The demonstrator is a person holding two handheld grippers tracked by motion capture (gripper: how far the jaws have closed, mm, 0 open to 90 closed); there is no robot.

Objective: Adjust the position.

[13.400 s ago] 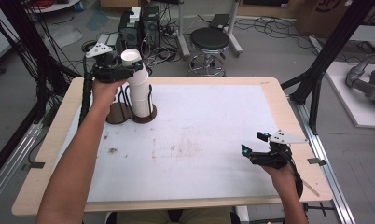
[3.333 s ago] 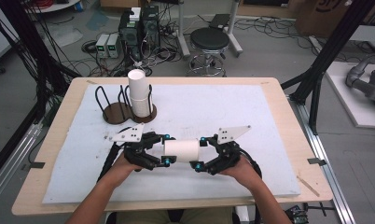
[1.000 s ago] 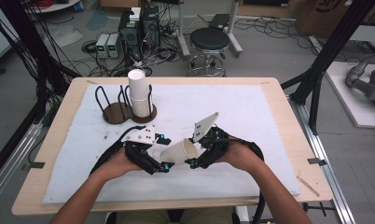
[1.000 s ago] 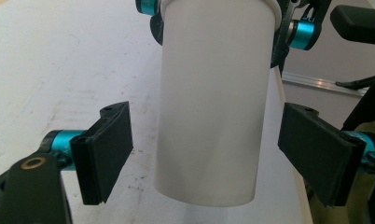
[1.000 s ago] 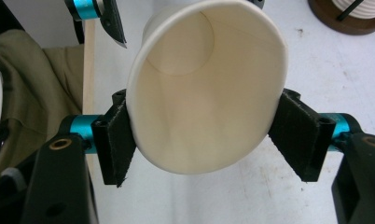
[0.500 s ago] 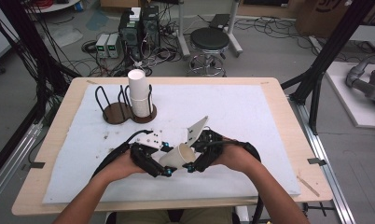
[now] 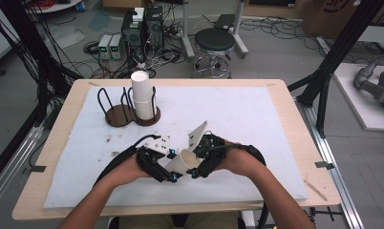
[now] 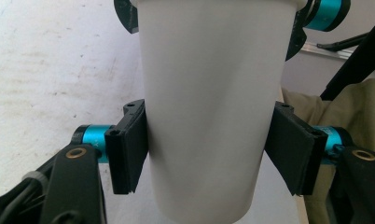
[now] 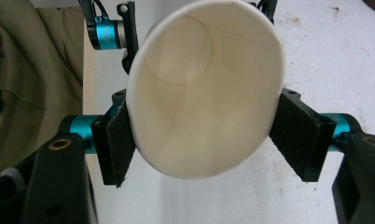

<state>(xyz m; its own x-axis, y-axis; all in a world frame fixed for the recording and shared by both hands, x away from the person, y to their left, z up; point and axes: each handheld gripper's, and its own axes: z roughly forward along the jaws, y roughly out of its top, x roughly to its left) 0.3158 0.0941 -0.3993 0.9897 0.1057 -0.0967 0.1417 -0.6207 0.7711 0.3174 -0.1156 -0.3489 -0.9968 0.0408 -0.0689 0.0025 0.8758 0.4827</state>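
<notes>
The paper cup (image 7: 184, 162) is clamped lying between both: base in the just-closed left hand-held gripper (image 8: 209, 154), rim in the right hand-held gripper (image 9: 204, 135).

cup stack (image 7: 142, 95), wire holder (image 7: 116, 112), stool (image 7: 214, 40)

Paper cup (image 7: 183, 162) near the counter's (image 7: 276, 119) front edge, wedged between left claw (image 7: 170, 166) and right claw (image 7: 194, 163); cup stack (image 7: 142, 98) in holder (image 7: 128, 113) way behind, leftward.
</notes>
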